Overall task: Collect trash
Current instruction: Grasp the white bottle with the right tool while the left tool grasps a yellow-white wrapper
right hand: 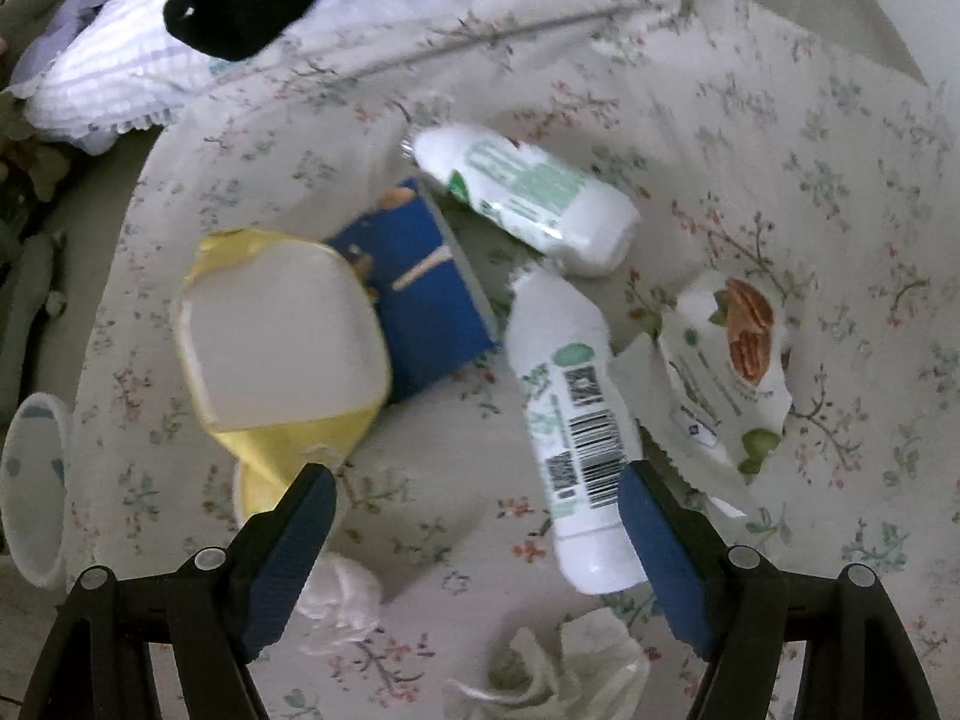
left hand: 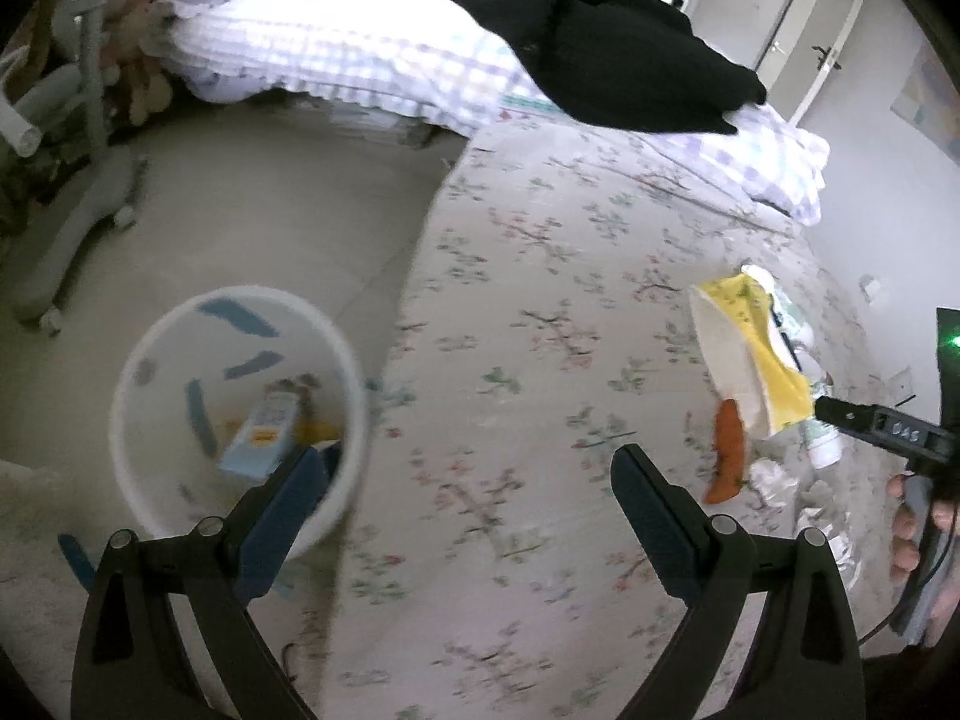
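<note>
Trash lies on a floral bedspread (right hand: 780, 120): a yellow and white tub (right hand: 282, 330), a blue carton (right hand: 420, 294), two white bottles (right hand: 528, 198) (right hand: 576, 426), a torn nut wrapper (right hand: 726, 360) and crumpled tissues (right hand: 342, 600) (right hand: 576, 672). My right gripper (right hand: 477, 480) is open and empty above them, left finger near the tub, right finger by the nearer bottle. My left gripper (left hand: 471, 462) is open and empty over the bed edge. A white waste bin (left hand: 240, 414) on the floor holds a light blue box (left hand: 264, 432). The tub (left hand: 738, 348) and an orange scrap (left hand: 729, 450) show at right.
A checked duvet (left hand: 360, 60) with a black garment (left hand: 612, 42) lies at the bed's far end. A grey office chair base (left hand: 78, 222) stands on the floor left of the bin. The bin (right hand: 36, 480) shows at the right wrist view's left edge.
</note>
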Motion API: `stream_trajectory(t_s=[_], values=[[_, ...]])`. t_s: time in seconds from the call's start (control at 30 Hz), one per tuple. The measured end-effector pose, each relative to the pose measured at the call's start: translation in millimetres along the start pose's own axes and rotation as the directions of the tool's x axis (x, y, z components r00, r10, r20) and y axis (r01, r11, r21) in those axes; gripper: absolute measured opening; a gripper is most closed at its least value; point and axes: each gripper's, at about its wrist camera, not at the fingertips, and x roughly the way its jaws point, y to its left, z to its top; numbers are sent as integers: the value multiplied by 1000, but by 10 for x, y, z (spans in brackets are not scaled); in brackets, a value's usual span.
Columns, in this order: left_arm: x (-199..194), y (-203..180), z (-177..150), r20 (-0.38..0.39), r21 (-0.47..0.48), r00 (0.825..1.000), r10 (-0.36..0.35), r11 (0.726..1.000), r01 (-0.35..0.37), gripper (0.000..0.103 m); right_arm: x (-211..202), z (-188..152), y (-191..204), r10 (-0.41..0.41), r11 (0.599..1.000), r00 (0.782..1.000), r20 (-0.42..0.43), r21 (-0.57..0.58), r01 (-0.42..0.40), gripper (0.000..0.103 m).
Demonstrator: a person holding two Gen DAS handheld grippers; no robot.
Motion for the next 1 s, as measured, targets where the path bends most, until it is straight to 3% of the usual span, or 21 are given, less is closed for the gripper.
stream_trajectory(t_s=[0.13, 0.33, 0.6, 0.8, 0.9, 0.97, 1.0], values=[[104, -262, 37, -11, 17, 1000, -2, 1000, 2, 98, 130, 17, -67, -3, 1000, 1000, -24, 8, 3, 76], [293, -680, 88, -38, 31, 997, -67, 997, 68, 98, 325, -6, -142, 16, 999, 996, -85, 39, -13, 44], [461, -1138, 149, -38, 32, 983, -182, 983, 183, 95, 71, 7, -245, 43, 998, 999, -29, 47, -41, 41], [480, -1436, 223, 8, 27, 954, -300, 954, 300, 81, -278, -2, -412, 97, 992, 995, 38, 78, -100, 40], [525, -1566, 241, 15, 32, 942, -334, 942, 334, 68, -396, 18, -506, 100, 990, 993, 64, 97, -106, 40], [581, -1627, 265, 16, 28, 939, -345, 938, 344, 45, -454, 13, -573, 94, 989, 993, 74, 106, -101, 41], [609, -1638, 272, 16, 24, 938, -347, 938, 346, 40, -462, 30, -591, 91, 989, 993, 76, 109, -99, 40]])
